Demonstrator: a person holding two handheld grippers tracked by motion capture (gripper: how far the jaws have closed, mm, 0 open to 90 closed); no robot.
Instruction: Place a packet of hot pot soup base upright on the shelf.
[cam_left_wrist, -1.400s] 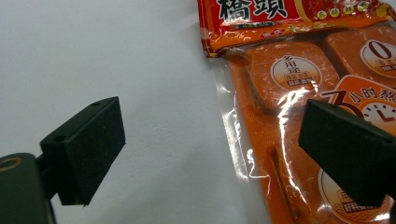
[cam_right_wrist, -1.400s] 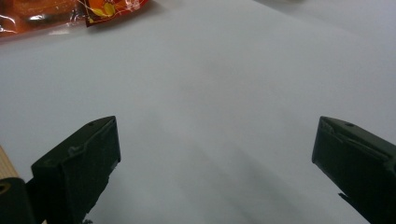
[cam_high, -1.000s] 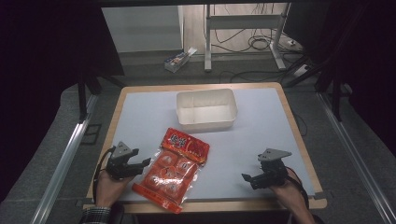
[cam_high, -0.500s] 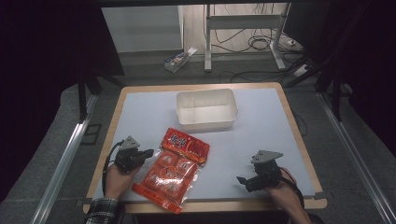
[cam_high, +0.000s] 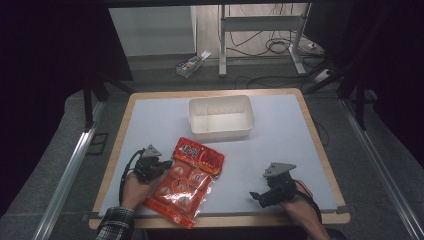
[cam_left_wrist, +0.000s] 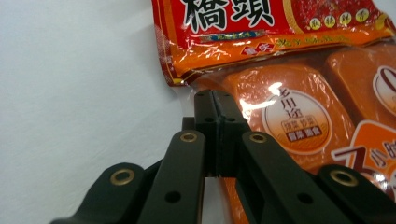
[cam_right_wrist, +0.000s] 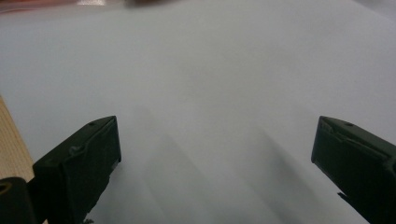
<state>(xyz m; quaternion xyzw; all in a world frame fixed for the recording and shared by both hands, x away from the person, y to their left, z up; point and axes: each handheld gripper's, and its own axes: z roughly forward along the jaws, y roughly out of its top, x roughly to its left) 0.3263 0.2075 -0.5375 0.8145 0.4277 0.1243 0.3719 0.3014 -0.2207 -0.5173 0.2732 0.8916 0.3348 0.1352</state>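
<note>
Left gripper (cam_left_wrist: 212, 100): fingers clenched on snack bag (cam_high: 187, 180) edge.
Right gripper (cam_high: 264, 196): fingers released.
Risk: thin film slips free when lifted.

Left claw (cam_left_wrist: 215, 100) moved in to red snack packet (cam_high: 187, 180), jaws closed at its left edge.

Table (cam_high: 150, 120): pale top, wooden rim, centre of the frame. White tub (cam_high: 221, 118) upper centre; red-orange packet (cam_high: 187, 181) lower left of centre, overhanging the near edge.
</note>
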